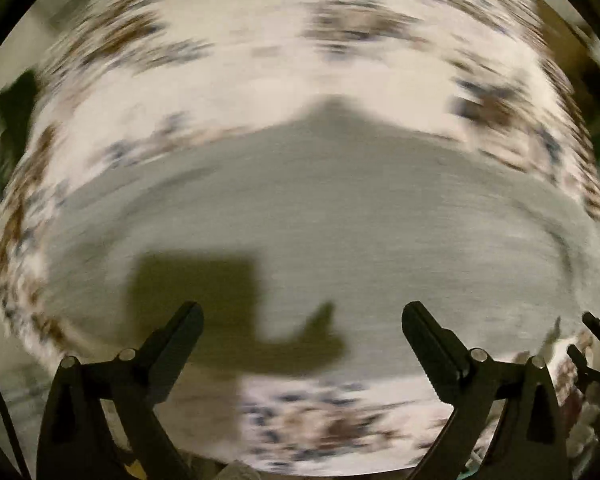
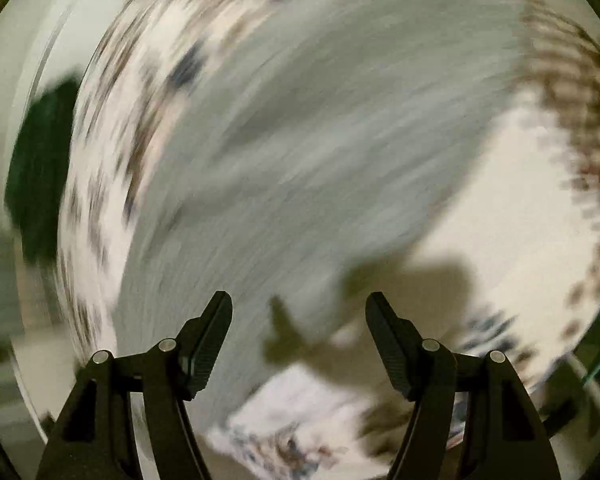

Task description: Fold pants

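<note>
Both views are heavily smeared by blur. In the left wrist view the left gripper [image 1: 302,320] has its jaws wide with nothing between them, above the grey pants [image 1: 320,216], which spread from centre toward 3 and 9 o'clock on a patterned cloth [image 1: 259,32]. The right gripper [image 2: 299,312] also stands apart and empty, the pants [image 2: 300,128] running from 12 toward 7 o'clock.

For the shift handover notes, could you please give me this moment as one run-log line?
task: fold pants | left gripper: open, empty | right gripper: open, empty | grey pants: flat on patterned cloth | views: motion-blurred
</note>
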The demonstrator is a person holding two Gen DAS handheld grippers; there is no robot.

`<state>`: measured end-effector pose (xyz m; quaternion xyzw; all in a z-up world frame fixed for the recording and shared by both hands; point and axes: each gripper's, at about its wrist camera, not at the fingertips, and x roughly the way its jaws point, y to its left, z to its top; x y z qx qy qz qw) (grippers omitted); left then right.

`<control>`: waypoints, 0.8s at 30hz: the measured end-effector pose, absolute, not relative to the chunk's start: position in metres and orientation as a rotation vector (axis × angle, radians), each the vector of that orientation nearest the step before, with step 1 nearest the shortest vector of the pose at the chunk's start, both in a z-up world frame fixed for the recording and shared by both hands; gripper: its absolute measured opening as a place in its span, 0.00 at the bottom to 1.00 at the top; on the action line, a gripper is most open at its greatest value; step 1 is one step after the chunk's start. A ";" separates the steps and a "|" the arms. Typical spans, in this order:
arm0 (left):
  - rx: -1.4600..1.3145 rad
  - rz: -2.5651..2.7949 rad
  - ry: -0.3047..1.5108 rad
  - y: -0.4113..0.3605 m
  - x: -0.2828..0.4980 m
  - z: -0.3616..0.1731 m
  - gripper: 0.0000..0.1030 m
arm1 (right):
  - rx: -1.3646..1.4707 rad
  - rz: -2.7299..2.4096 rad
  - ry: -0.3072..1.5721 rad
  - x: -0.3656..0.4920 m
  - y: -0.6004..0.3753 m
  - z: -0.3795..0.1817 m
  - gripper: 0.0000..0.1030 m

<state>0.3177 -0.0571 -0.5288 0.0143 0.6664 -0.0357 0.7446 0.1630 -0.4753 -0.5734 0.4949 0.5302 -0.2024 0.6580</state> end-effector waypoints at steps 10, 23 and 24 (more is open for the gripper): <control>0.168 -0.305 1.545 -0.256 0.340 -0.608 0.98 | 1.316 -0.522 0.927 0.096 -0.661 -0.640 0.73; 0.180 -0.287 1.569 -0.242 0.351 -0.654 1.00 | 1.522 -0.187 0.624 0.101 -0.685 -0.670 0.75; 0.183 -0.282 1.562 -0.242 0.351 -0.655 1.00 | 1.501 -0.189 0.643 0.111 -0.687 -0.670 0.75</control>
